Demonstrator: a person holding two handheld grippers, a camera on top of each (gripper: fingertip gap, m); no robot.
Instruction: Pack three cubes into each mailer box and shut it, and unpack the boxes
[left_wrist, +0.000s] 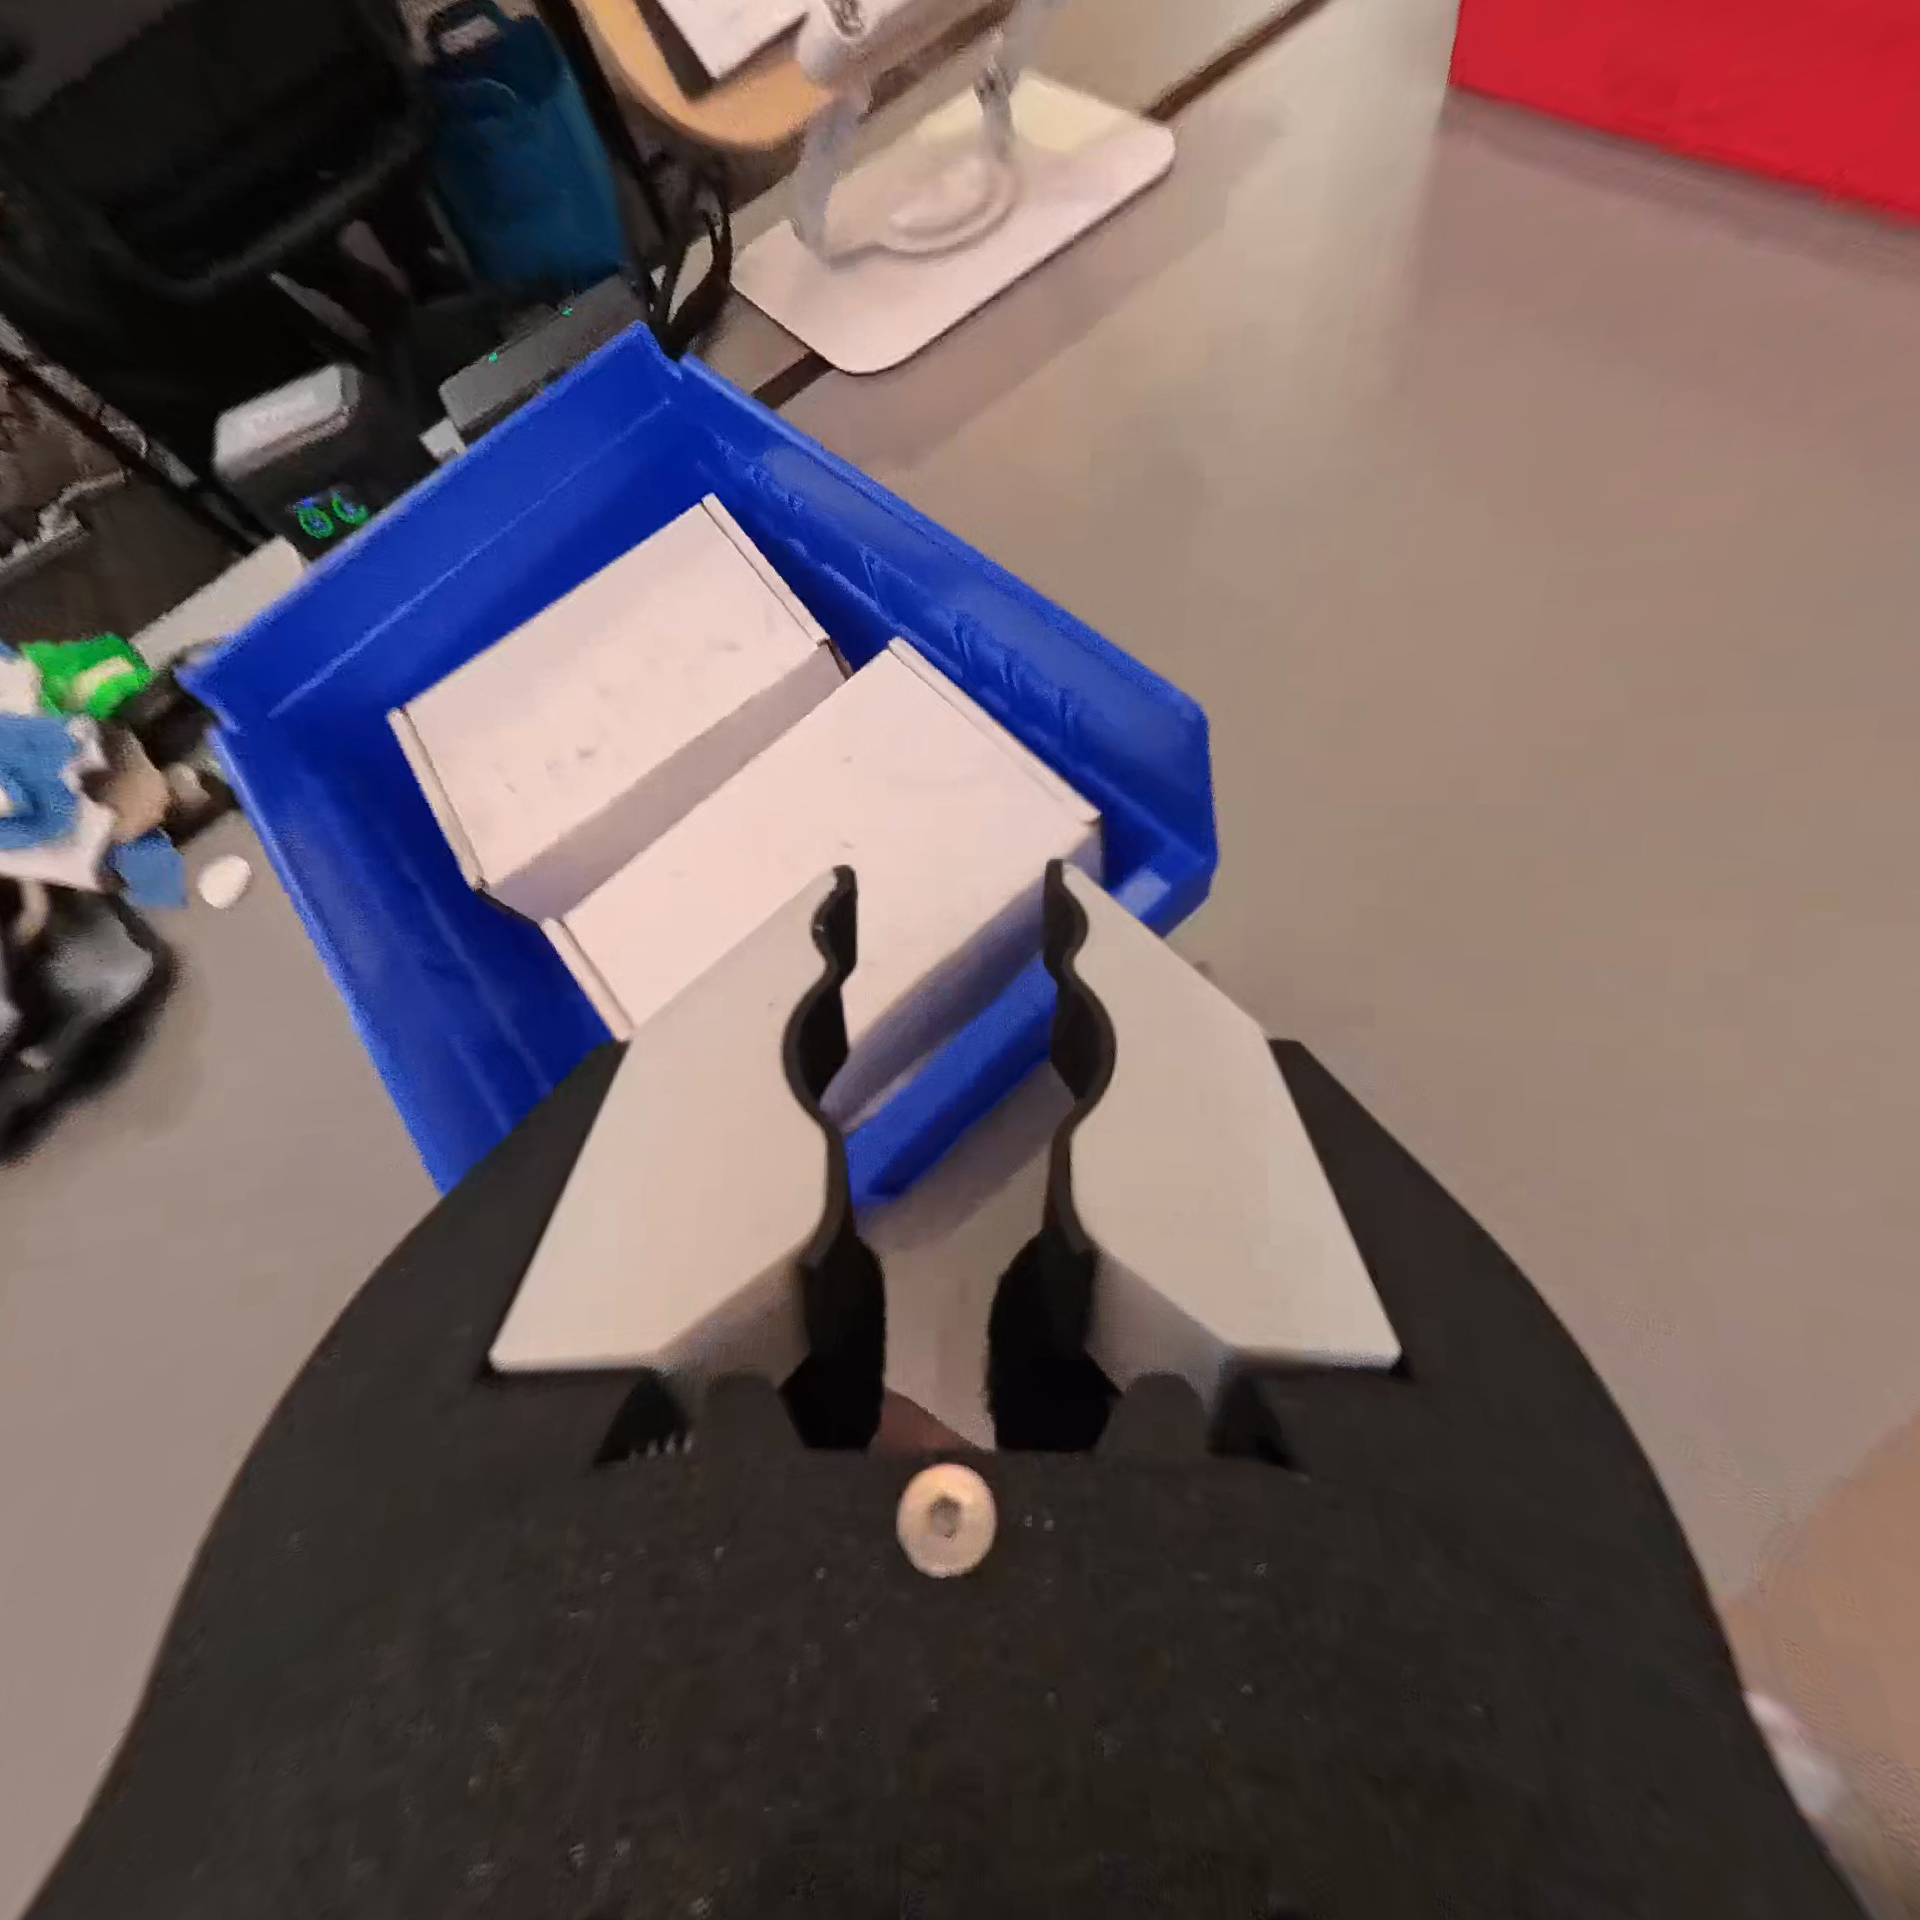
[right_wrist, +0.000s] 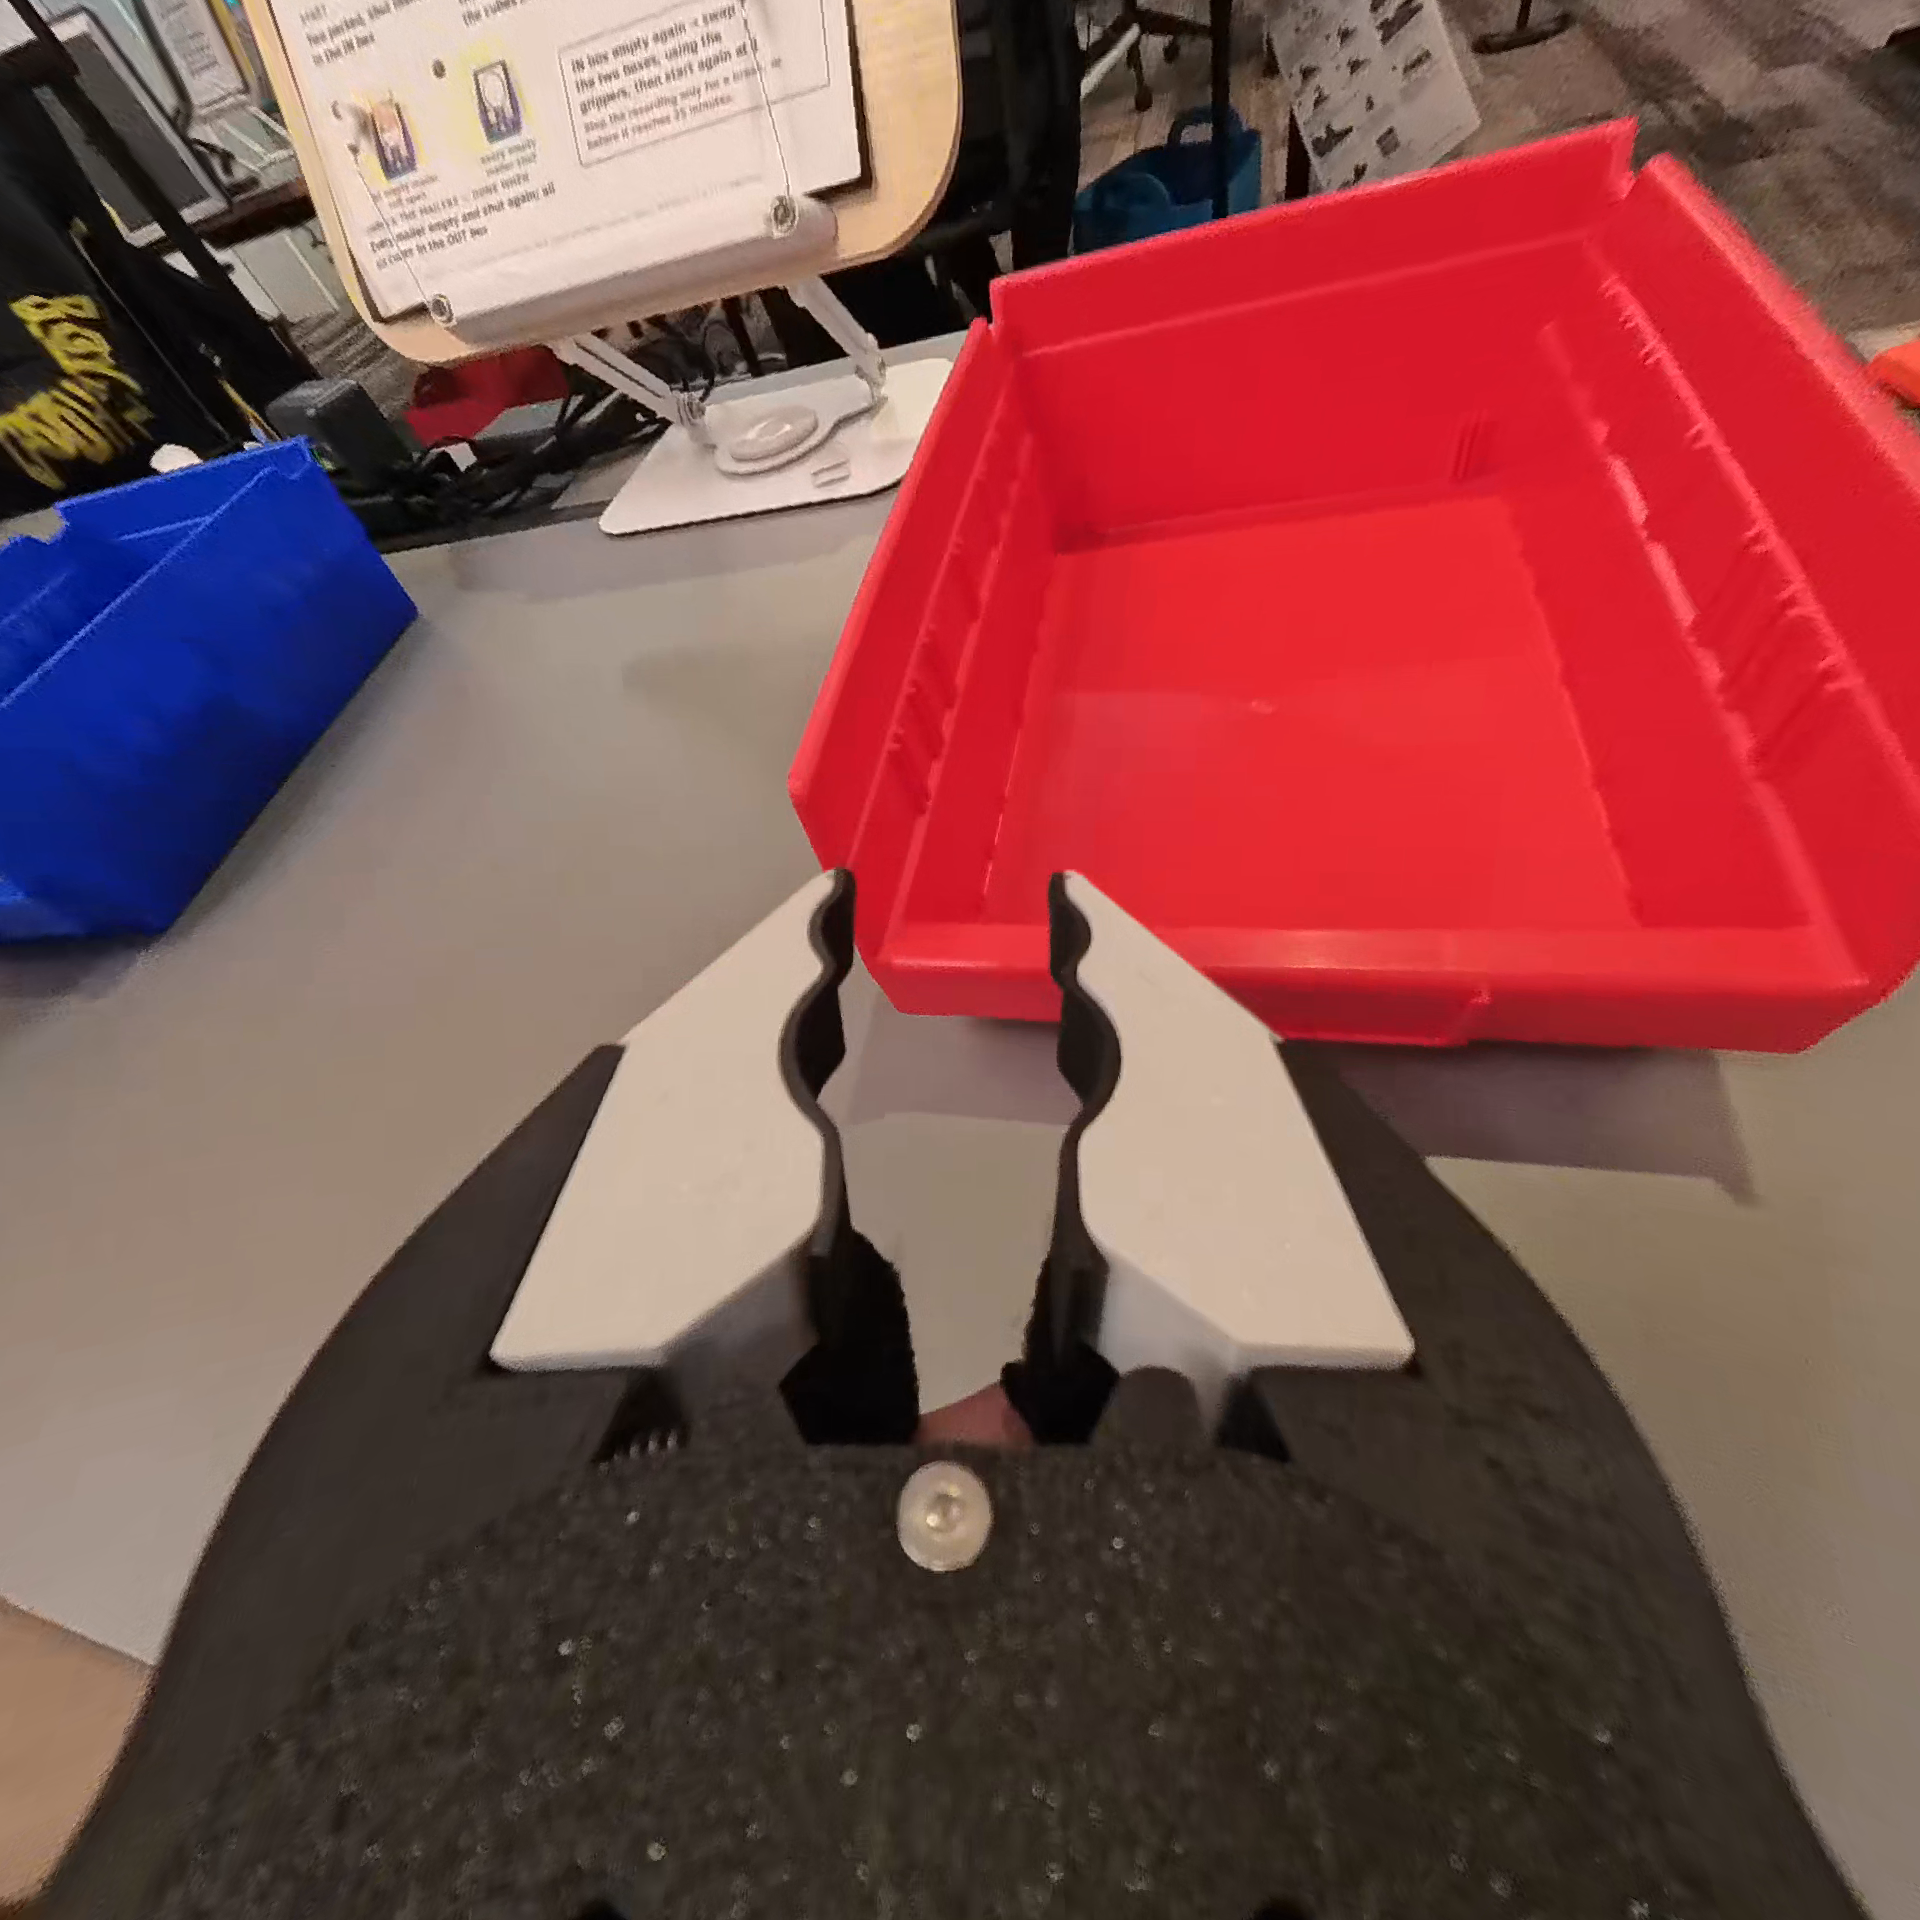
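Observation:
In the left wrist view a blue bin (left_wrist: 395, 613) stands on the grey table and holds two closed white mailer boxes, one at the back (left_wrist: 613, 707) and one nearer (left_wrist: 821, 831). My left gripper (left_wrist: 948, 883) is open and empty, hovering just above the nearer box at the bin's front end. In the right wrist view an empty red bin (right_wrist: 1351, 707) stands on the table. My right gripper (right_wrist: 951, 888) is open and empty, with its tips at the red bin's near left corner. The blue bin (right_wrist: 177, 675) shows at the left. No cubes are visible.
A white stand (right_wrist: 758, 457) holding a board with an instruction sheet (right_wrist: 623, 135) stands at the table's far edge between the bins. Black devices and cables (left_wrist: 312, 436) lie behind the blue bin. Bare grey table (right_wrist: 582, 748) lies between the two bins. Across from one pair of fingers to the other is roughly 50 centimetres.

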